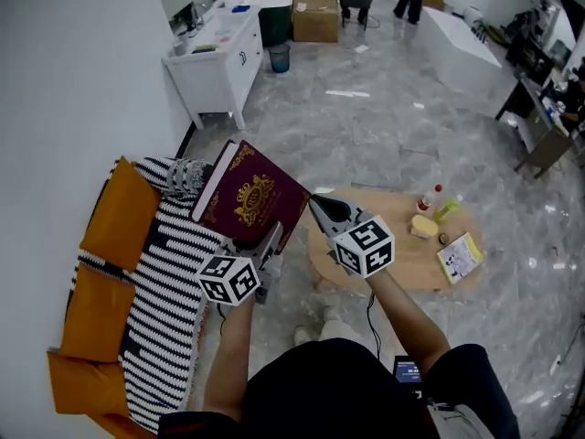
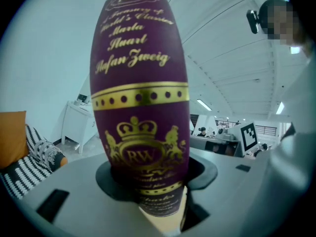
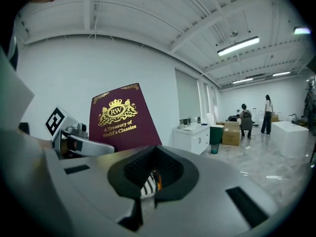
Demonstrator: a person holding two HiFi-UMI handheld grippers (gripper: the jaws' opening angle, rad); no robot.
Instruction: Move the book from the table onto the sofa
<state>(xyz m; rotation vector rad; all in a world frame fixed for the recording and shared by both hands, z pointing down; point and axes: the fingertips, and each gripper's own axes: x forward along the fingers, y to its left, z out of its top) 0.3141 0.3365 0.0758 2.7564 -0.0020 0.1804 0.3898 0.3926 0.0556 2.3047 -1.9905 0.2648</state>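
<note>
A maroon hardcover book [image 1: 251, 195] with a gold crest hangs in the air between the sofa and the table, tilted with its cover up. My left gripper [image 1: 274, 236] is shut on its lower edge; in the left gripper view the book [image 2: 140, 107] rises from between the jaws and fills the middle. My right gripper [image 1: 318, 204] is beside the book's right corner, shut and holding nothing. In the right gripper view the book [image 3: 121, 120] stands to the left, apart from the closed jaws. The orange sofa [image 1: 101, 245] with a black-and-white striped throw [image 1: 160, 309] lies at the left.
A round wooden table [image 1: 402, 263] at the right carries a small bottle [image 1: 428, 199], yellow items and a booklet [image 1: 460, 257]. A white cabinet [image 1: 219, 58], a bin [image 1: 279, 58] and cardboard boxes [image 1: 315, 12] stand at the back, with people beyond.
</note>
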